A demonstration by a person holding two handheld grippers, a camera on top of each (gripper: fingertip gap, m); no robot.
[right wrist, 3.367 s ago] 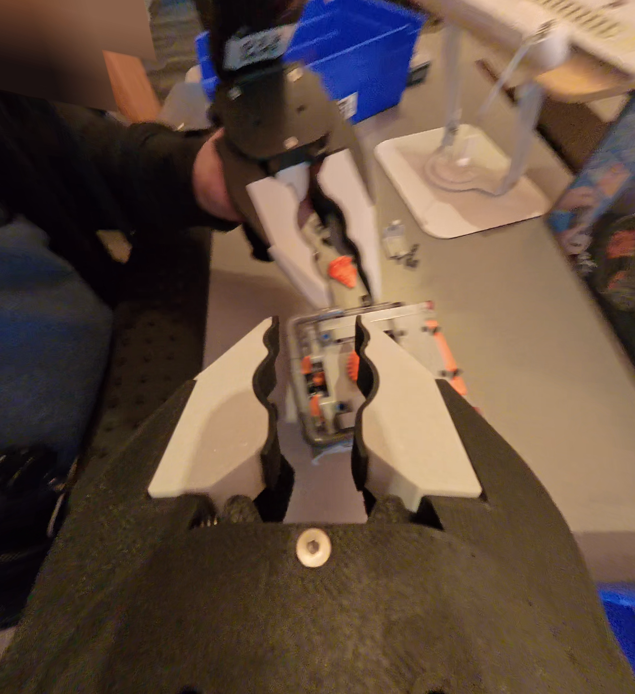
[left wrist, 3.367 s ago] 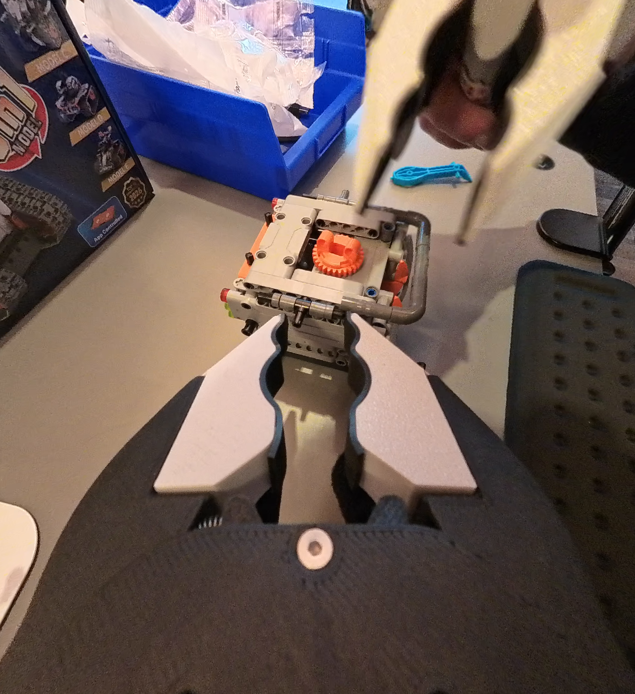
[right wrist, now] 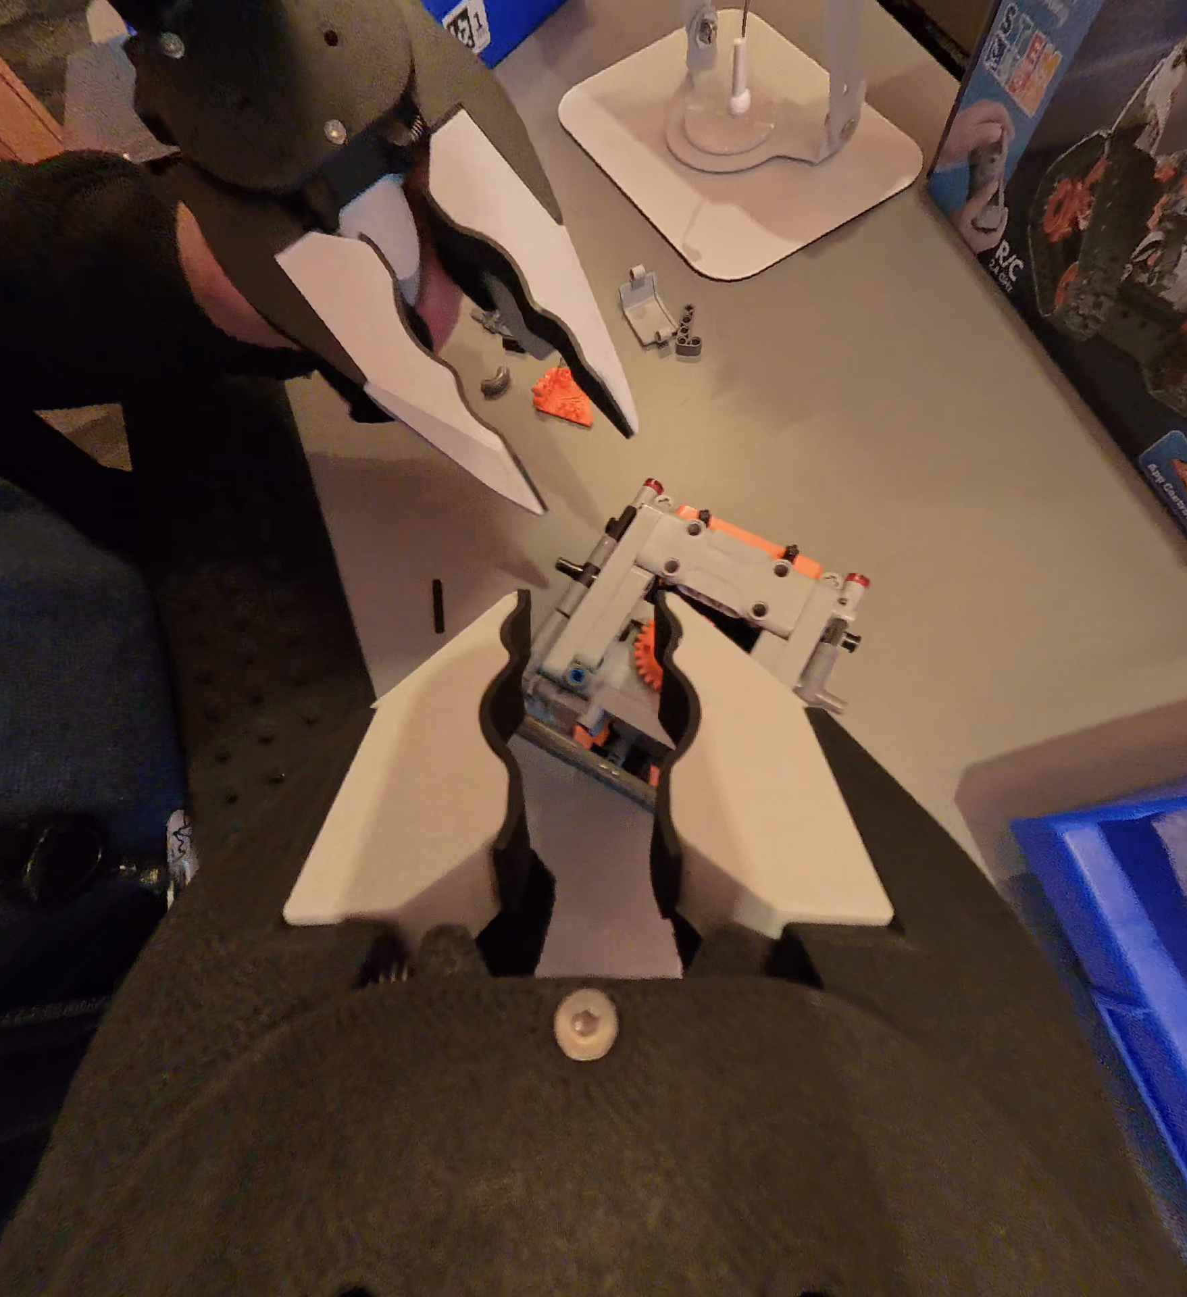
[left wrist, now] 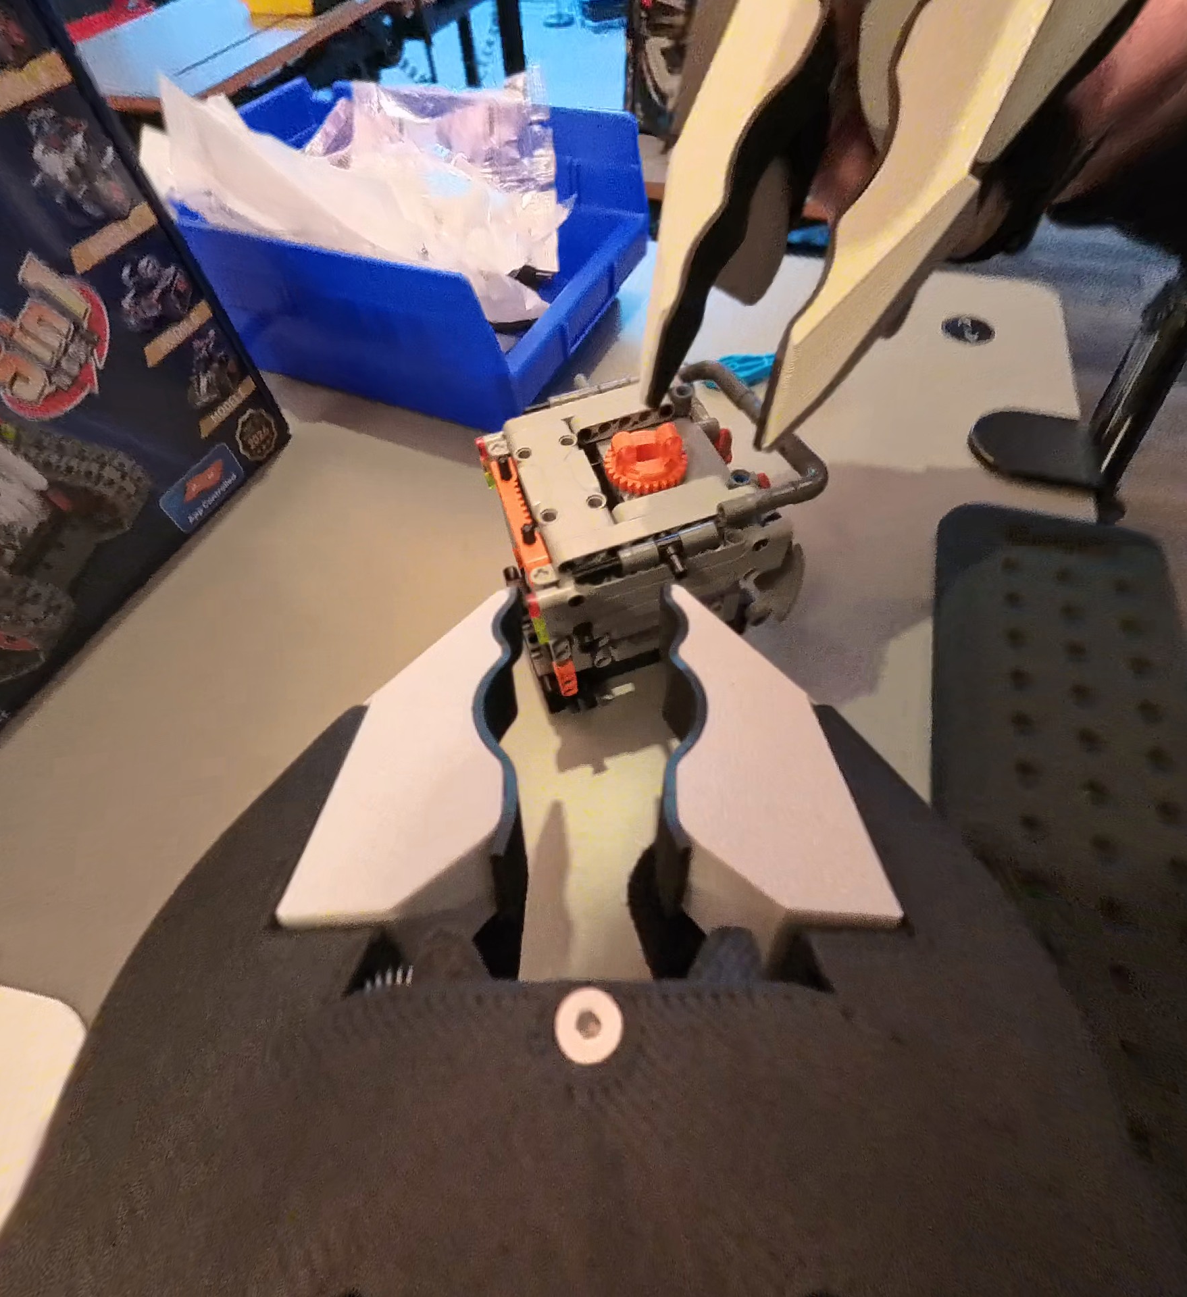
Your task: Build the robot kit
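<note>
A grey brick-built assembly stands on the grey table, with an orange gear set in its top and an orange strip down one side. My left gripper is open, its fingertips level with the assembly's lower near side. In the right wrist view it hangs just beside the assembly, apart from it. My right gripper comes down from above, jaws apart, straddling a grey beam at the assembly's corner. It also shows in the left wrist view, its tips at the top rear edge, by a grey hose.
A blue bin of plastic bags sits behind the assembly, a printed box to its left. A black perforated mat and a black stand lie right. Loose parts, an orange piece and a white stand base are on the table. There is about 6 cm between the tips of the two grippers.
</note>
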